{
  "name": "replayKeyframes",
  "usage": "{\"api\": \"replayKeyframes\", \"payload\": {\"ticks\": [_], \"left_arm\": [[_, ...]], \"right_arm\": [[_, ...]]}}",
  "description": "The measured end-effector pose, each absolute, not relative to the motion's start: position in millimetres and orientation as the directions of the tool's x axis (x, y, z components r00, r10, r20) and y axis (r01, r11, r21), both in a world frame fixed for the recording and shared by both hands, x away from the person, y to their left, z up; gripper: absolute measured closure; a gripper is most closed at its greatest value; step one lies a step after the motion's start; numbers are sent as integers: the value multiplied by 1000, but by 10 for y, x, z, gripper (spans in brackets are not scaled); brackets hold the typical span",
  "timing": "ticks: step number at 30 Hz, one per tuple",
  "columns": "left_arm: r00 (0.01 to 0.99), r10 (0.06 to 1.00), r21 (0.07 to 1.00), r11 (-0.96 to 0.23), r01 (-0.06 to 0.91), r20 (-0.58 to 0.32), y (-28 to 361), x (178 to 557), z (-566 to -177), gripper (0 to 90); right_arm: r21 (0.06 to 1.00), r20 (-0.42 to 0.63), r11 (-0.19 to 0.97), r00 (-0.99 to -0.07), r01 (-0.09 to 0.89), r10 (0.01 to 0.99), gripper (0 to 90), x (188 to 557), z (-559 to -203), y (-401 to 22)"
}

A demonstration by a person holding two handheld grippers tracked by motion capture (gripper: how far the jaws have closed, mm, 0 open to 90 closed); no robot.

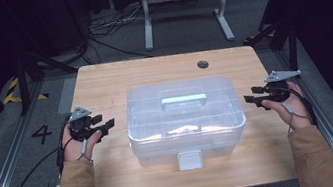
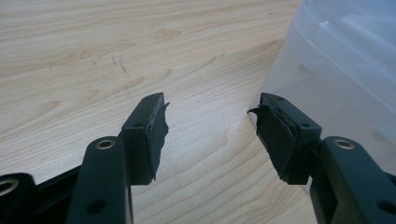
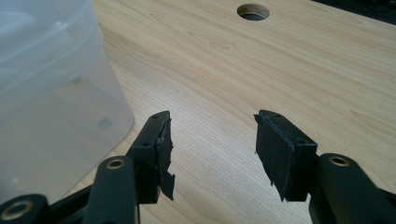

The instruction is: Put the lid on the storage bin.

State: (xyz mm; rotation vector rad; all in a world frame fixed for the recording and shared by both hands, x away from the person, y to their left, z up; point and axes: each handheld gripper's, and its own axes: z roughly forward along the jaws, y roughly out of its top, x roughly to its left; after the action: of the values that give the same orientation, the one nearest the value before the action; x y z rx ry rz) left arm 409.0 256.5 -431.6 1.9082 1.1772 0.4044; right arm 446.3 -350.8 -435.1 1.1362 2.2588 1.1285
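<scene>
- High view: the clear plastic box point(image 1: 186, 118) sat at the middle of the wooden table point(image 1: 102, 83), its long axis running from 9 o'clock to 3 o'clock, lid on, with a handle point(image 1: 183, 100) on top and a latch point(image 1: 190, 159) at its 6 o'clock side. The left gripper point(image 1: 103, 123) lay at the box's 9 o'clock and the right gripper point(image 1: 251, 96) at its 3 o'clock, each pointing inward at a short end; both looked about equally near, neither touching.
- Left gripper view: the jaws stood wide apart with nothing but bare table between them. The box wall point(image 2: 345, 70) rose toward 2 o'clock, just beside the right-hand pad point(image 2: 275, 137); whether that pad brushed the wall was hard to tell from this angle.
- Right gripper view: the jaws were spread and empty. The box point(image 3: 51, 84) stood at 10 o'clock, near the left-hand pad point(image 3: 161, 149), and a round cable hole point(image 3: 252, 11) lay at 12 o'clock.
</scene>
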Motion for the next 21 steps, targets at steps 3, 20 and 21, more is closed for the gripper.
{"api": "replayKeyframes", "payload": {"ticks": [3, 20, 21], "left_arm": [[508, 849, 785, -214, 582, -144, 2553, 4104, -4360, 432], [529, 836, 709, -283, 646, -148, 2477, 4171, -4609, 403], [534, 833, 702, -296, 647, -142, 2472, 4178, -4627, 403]], "right_arm": [[789, 27, 355, -604, 502, 796, 462, 4488, -4425, -3503], [735, 49, 371, -590, 568, 806, 459, 4572, -4728, -3488], [732, 48, 370, -586, 571, 809, 459, 4576, -4740, -3485]]}}
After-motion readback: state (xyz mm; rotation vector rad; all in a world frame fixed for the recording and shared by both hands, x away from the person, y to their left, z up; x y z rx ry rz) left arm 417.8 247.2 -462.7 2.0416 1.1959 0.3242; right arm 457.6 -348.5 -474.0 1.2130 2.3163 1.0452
